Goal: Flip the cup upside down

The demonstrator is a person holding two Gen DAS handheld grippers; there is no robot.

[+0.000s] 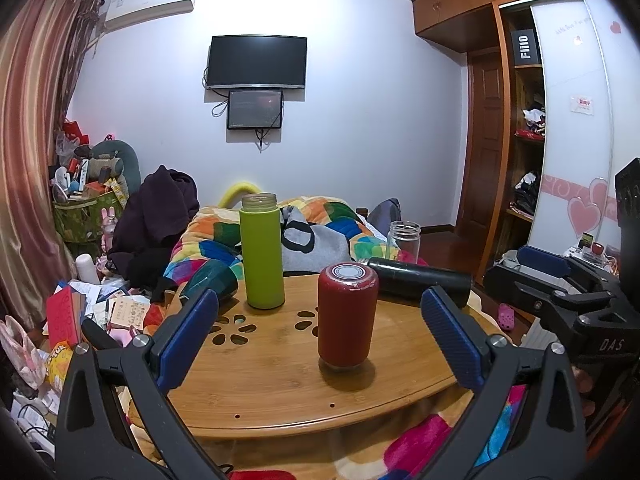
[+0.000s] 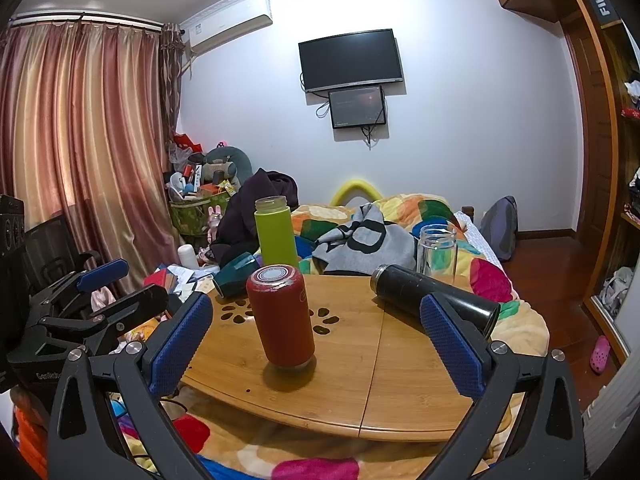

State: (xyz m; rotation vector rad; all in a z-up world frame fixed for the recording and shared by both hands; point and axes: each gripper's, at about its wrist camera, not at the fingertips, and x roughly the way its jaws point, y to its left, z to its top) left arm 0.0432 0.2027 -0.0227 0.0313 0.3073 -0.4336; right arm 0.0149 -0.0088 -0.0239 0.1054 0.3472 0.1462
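While the red cup (image 1: 347,316) is standing upside down near the middle of the bamboo table (image 1: 280,380), we are holding both tools back from it. Our left gripper (image 1: 320,332) is gaping wide, gripping nothing; our right gripper (image 2: 316,332) is likewise spread apart. Behind the cup, a green bottle (image 1: 262,251) is standing upright and a black flask (image 1: 420,279) is lying on its side.

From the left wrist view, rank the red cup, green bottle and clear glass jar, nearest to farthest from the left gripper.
1. Red cup: nearest, on the wooden table, straight ahead between the open fingers of the left gripper.
2. Green bottle: farther back, to the left.
3. Clear glass jar: farthest, at the back right.
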